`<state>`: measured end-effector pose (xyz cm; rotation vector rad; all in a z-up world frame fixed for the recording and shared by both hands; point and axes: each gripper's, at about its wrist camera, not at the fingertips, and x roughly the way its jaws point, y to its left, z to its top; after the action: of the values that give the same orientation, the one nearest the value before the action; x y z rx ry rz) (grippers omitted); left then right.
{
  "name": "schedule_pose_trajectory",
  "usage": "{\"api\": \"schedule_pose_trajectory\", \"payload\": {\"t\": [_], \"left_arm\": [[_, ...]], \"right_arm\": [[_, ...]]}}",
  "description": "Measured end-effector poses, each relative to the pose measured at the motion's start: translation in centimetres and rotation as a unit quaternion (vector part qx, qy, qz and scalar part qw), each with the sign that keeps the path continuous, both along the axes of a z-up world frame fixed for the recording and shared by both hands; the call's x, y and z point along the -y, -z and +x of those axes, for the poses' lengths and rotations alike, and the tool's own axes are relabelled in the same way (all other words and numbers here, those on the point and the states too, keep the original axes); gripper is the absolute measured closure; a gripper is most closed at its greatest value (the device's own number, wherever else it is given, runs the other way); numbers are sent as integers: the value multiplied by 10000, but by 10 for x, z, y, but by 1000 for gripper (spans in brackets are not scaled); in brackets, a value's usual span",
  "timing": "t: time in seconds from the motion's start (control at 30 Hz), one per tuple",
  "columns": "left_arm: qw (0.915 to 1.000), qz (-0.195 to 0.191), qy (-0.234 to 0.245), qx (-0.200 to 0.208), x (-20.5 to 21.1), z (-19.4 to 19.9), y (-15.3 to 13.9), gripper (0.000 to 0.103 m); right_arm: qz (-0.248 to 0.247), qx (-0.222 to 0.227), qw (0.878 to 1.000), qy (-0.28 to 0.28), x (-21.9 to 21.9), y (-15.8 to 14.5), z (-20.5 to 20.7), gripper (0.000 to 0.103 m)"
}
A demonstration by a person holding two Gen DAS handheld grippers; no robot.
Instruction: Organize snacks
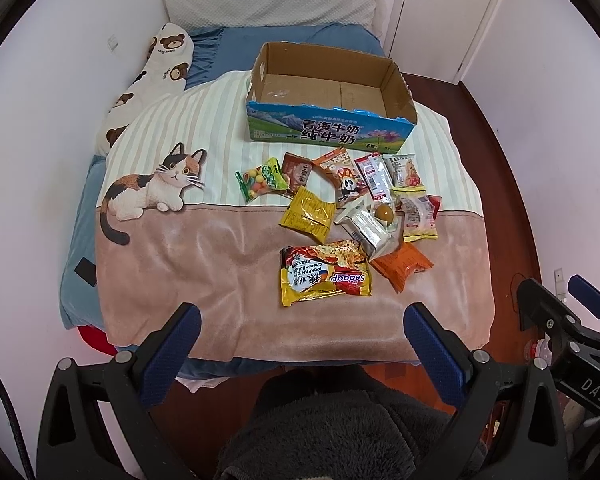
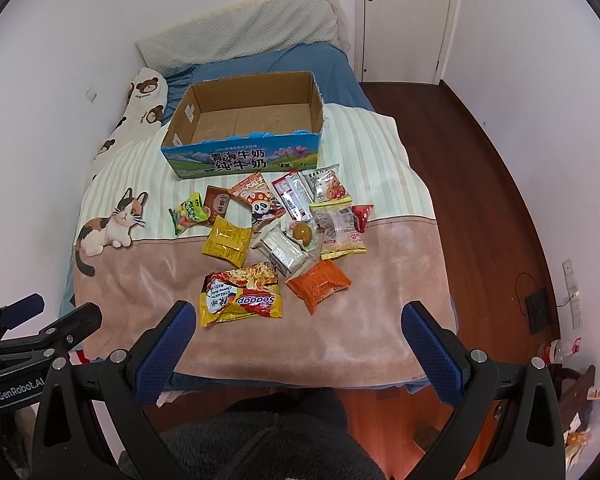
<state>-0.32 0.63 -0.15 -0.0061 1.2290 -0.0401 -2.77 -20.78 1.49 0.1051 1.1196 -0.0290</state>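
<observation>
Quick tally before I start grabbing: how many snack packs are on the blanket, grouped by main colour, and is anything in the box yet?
Yellow packs: 3 (Sedaap noodles, plain yellow, yellow-edged clear)
Orange packs: 2 (panda, plain orange)
Green candy bag: 1
Brown pack: 1
Red or red-white packs: 2
Silver or clear packs: 3
Total: 12
In the milk carton box: 0

Open cardboard milk box (image 1: 328,96) sits on the bed (image 1: 228,264); scattered foil snack packets (image 1: 340,216) lie before it, nearer the camera

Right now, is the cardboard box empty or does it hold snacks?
Empty: the cardboard box shows only its bare brown floor; the snack packets lie outside it.
</observation>
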Motion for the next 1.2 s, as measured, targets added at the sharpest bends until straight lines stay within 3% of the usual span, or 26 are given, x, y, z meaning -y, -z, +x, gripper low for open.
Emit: {"api": "schedule_pose_trajectory", "payload": {"t": [0.63,0.8,0.9,0.93,1.07,1.2], "left_arm": [[10000,2,-7,25,-7,14,3,0],[9973,515,385,348,0,40,30,0],[9892,1105,850,441,8,58,60,0],[9856,1253,1095,292,11,67,77,0],[9707,1302,2003,-269,28,86,130,0],[9321,1798,3106,-497,57,100,189,0]], "right_arm": [[54,-155,9999,10,-7,19,16,0],[49,-400,9991,117,-1,51,37,0],[82,-661,9977,155,7,87,53,0],[72,-796,9967,163,10,102,59,0],[101,-1379,9901,251,27,173,83,0],[231,-2001,9790,326,40,243,101,0]]}}
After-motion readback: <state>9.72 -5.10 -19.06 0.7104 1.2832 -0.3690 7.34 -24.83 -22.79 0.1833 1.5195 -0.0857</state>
